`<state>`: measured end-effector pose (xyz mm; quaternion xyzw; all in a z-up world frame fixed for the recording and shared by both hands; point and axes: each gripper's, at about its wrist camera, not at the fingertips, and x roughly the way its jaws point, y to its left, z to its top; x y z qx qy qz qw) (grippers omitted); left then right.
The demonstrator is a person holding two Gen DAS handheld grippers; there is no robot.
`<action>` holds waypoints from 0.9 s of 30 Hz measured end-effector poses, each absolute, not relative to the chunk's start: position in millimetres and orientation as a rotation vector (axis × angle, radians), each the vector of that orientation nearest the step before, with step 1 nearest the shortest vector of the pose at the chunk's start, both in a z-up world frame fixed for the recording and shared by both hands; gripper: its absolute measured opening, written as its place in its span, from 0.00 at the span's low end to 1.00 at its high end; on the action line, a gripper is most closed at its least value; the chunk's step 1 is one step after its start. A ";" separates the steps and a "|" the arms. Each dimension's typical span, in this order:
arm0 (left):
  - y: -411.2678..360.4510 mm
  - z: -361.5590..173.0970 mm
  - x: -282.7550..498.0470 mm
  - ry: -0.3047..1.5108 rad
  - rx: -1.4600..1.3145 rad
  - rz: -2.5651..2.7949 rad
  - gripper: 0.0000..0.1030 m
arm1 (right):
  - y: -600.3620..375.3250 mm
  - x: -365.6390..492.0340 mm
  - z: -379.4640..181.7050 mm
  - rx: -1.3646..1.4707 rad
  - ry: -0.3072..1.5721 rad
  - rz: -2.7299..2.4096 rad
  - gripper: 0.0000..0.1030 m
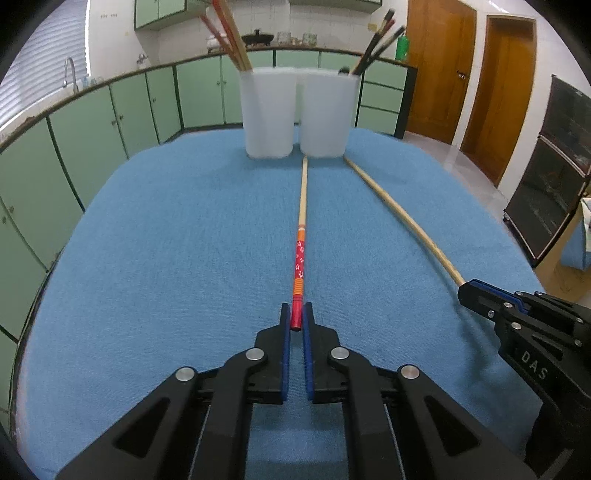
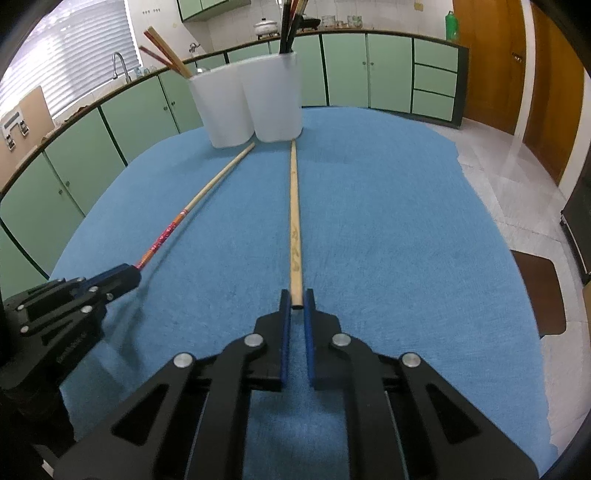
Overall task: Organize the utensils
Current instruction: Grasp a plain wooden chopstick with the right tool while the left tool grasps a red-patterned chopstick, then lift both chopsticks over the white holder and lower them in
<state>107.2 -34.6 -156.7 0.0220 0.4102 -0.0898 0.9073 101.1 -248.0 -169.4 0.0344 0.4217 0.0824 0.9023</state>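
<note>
Left hand-held gripper (image 1: 297, 317): jaws pinched on the red end of the patterned chopstick (image 1: 300, 258), which lies straight ahead on the blue cloth surface (image 1: 166, 240), its bare wooden tip just beside the foot of the cups.

Right hand-held gripper (image 2: 297, 301): jaws pinched on the near end of the plain wooden chopstick (image 2: 294, 221), likewise flat on the surface, its far tip at the base of the right cup (image 2: 275, 99).

Cups: two white plastic ones, standing side by side and touching at the far edge of the surface. Left cup (image 2: 223, 110) holds red-topped wooden chopsticks (image 2: 162, 46); the right cup holds dark chopsticks (image 2: 290, 22).

Progress, judged: sorting is partly done, several sticks already standing in the cups. Two sticks remain on the surface, both gripped, neither clearly lifted yet. Left to do: raise each and drop it in a cup. The patterned one seems to match the red-topped set; the plain one matches neither set clearly.

View differences: the left wrist view shows the flower pattern and orange bands on the red stick, and a dark oven-like cabinet at right. The right wrist view shows faint markings on the plain stick, the cups' contents at an angle, and the cloth's ragged right edge over the floor.
</note>
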 end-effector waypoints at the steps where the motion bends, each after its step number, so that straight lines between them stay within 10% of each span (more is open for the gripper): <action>1: -33.1 -151.7 105.3 0.837 0.048 -0.185 0.06 | -249.5 99.8 -165.5 0.073 0.865 0.172 0.06; 27: -17.8 17.8 114.2 0.556 0.017 -0.291 0.06 | -251.3 119.0 13.5 0.038 0.570 0.311 0.06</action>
